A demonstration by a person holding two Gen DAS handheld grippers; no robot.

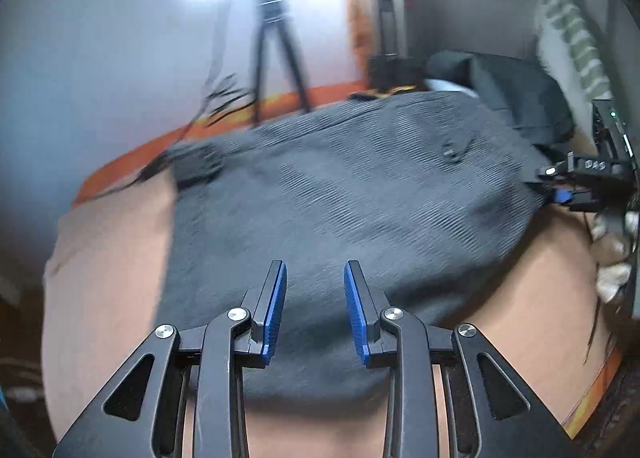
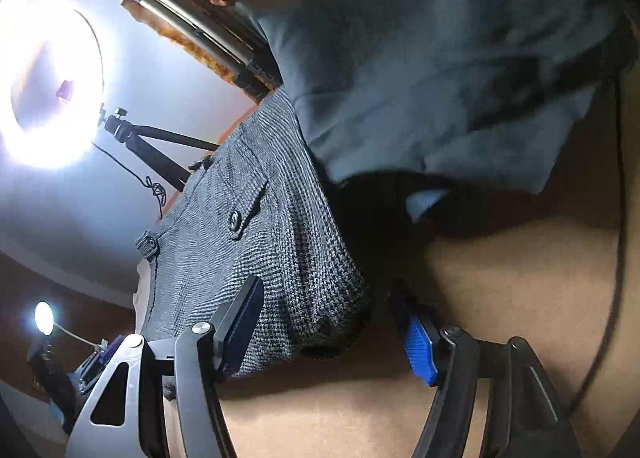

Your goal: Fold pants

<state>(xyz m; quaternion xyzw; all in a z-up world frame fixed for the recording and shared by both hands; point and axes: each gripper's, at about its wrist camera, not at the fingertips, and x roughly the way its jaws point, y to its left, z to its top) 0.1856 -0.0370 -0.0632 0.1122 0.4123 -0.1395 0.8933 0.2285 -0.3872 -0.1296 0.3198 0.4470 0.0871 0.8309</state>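
Observation:
Grey checked pants point(image 1: 340, 198) lie folded on a tan bed sheet point(image 1: 104, 266). A back pocket button point(image 1: 452, 152) faces up. My left gripper point(image 1: 315, 278) is open and empty, its blue pads point(image 1: 276, 306) just above the near folded edge. My right gripper point(image 1: 560, 182) shows at the pants' right edge. In the right wrist view the right gripper point(image 2: 324, 306) is open, its jaws standing wide on either side of the pants' folded edge point(image 2: 280, 258), with the pocket button point(image 2: 234, 218) further along.
A dark blue garment point(image 1: 512, 86) lies at the far right, also in the right wrist view point(image 2: 440, 58). A tripod point(image 1: 276, 50) and a bright ring light point(image 2: 44, 86) stand beyond the bed. A striped pillow point(image 1: 572, 34) is at right.

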